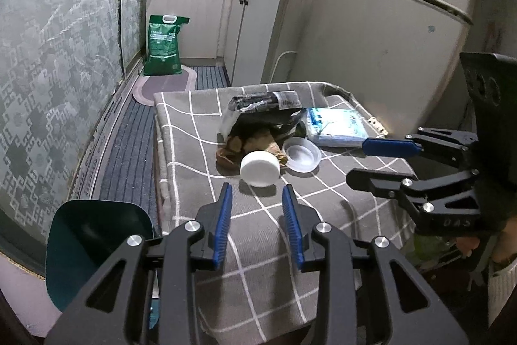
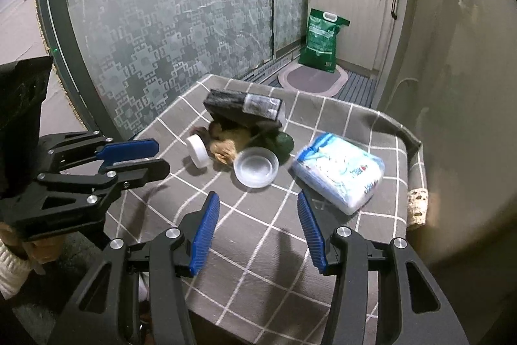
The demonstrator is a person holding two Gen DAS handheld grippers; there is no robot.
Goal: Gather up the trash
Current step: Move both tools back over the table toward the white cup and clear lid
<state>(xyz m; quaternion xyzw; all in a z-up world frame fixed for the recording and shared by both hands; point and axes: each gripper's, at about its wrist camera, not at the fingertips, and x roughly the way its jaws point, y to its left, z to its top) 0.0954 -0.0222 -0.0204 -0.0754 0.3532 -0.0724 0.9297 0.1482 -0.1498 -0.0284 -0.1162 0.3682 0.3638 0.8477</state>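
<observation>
On the grey checked tablecloth point(image 1: 258, 280) lies a pile of rubbish: a white round tub point(image 1: 259, 172) point(image 2: 198, 154) on its side, a clear plastic bowl point(image 1: 302, 156) point(image 2: 256, 167), crumpled brown paper point(image 1: 248, 144) point(image 2: 223, 147) and a black wrapper point(image 1: 261, 102) point(image 2: 245, 110). A dark green thing point(image 2: 282, 144) is half hidden behind the bowl. My left gripper point(image 1: 257, 188) point(image 2: 161, 157) hovers open just short of the white tub. My right gripper point(image 2: 257, 196) point(image 1: 357, 162) hangs open in front of the clear bowl. Neither holds anything.
A wrapped tissue pack point(image 1: 336, 126) point(image 2: 339, 172) lies at the table's right. A dark teal bin point(image 1: 97, 248) stands left of the table. A fridge point(image 1: 387, 37) is close on the right, a patterned glass door point(image 2: 161, 21) on the left. Beyond, a green sack point(image 1: 163, 46) stands on the floor.
</observation>
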